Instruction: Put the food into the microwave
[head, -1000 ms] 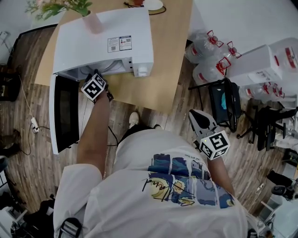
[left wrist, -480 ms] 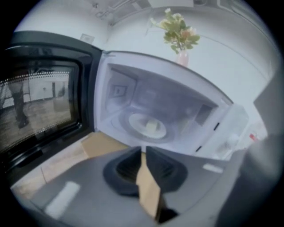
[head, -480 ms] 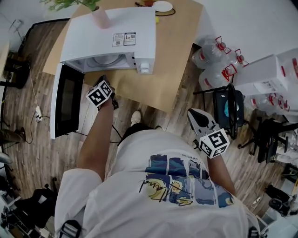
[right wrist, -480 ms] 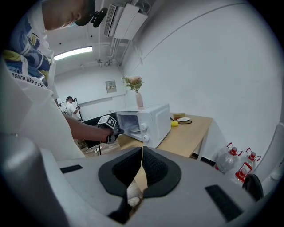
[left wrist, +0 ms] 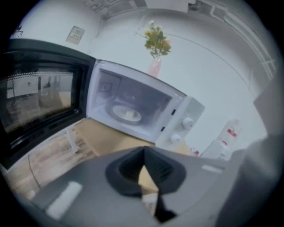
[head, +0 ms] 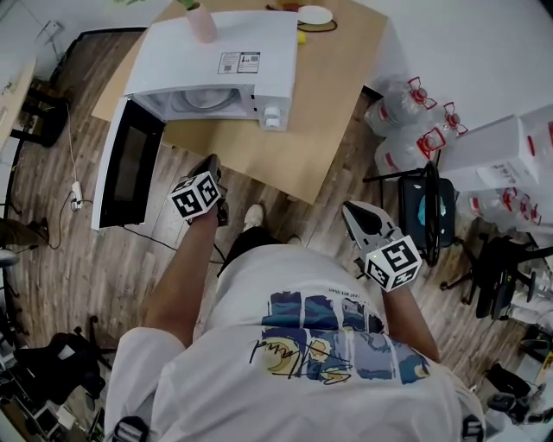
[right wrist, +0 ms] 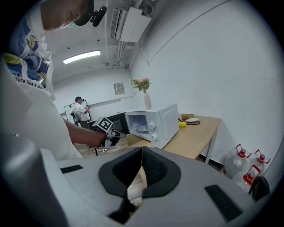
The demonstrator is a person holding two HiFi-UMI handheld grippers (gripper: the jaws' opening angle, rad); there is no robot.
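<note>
The white microwave stands on the wooden table with its black door swung wide open to the left. Inside, a pale piece of food lies on the glass turntable. My left gripper is out in front of the microwave, apart from it, over the floor; its jaws are shut with nothing between them. My right gripper hangs lower right beside my body, well away from the microwave. Its pads meet at the tips and hold nothing.
A pink vase of flowers stands on the microwave top. A white plate and a yellow object lie at the table's far end. Water bottles, white boxes and a black chair crowd the right. Another person stands far off.
My left gripper has drawn back out of the microwave's mouth toward my body. The right gripper has stayed about where it was.
</note>
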